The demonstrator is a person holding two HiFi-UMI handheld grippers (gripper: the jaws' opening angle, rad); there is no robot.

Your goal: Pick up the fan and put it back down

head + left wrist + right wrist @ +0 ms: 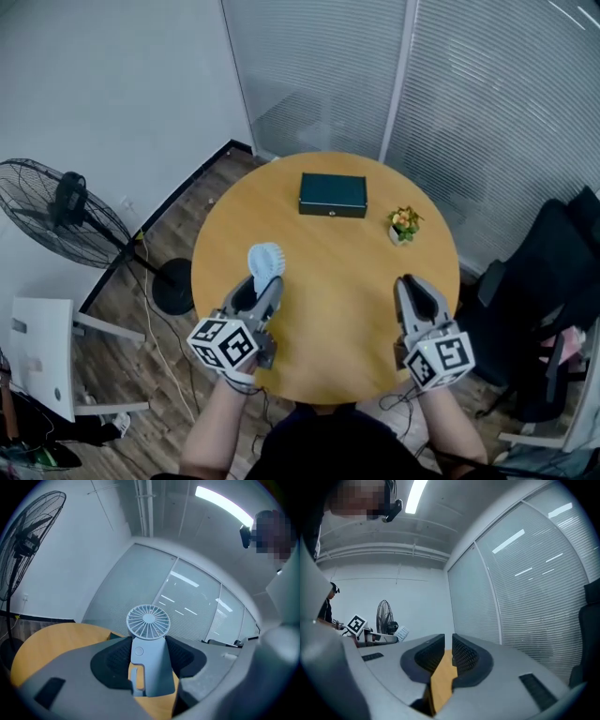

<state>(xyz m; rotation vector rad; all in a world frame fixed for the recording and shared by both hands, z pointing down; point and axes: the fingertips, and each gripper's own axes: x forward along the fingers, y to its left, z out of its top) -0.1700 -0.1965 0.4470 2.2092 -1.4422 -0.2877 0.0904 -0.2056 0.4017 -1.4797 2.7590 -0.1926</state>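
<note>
Left gripper view has the left gripper clamped on the handle of the small fan, a pad on each side. The round head stands upright above the jaws, and the fan looks clear of the table. The right gripper is all but closed on nothing, off to the side. I judge the lift done and the set-down next. To do it well, lower straight with the handle upright, since a narrow foot under a broad head will likely tip if it lands tilted. Aim for bare wood near the left edge, well apart from the box and plant. Part the jaws evenly only once the base sits flat.
</note>
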